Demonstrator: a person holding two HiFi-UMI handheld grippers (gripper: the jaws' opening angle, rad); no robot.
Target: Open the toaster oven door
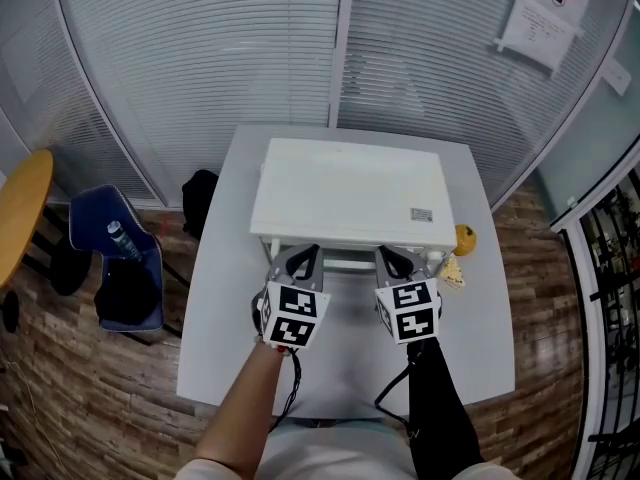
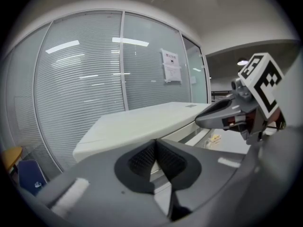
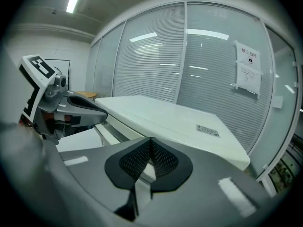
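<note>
With left gripper (image 1: 300, 255) and right gripper (image 1: 398, 256) both clenched empty before the oven (image 1: 350, 193), a pull could slip off its handle (image 1: 348, 260).

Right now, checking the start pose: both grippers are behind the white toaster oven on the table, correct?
Not behind: the head view shows the left gripper and right gripper in front of the white toaster oven on the table.

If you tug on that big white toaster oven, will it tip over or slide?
The boxy white toaster oven sits wide and low, so it probably won't tip. It covers much of the smooth white table, so it's likely stiff and fairly heavy. On that smooth top it might slide a little when tugged.
</note>
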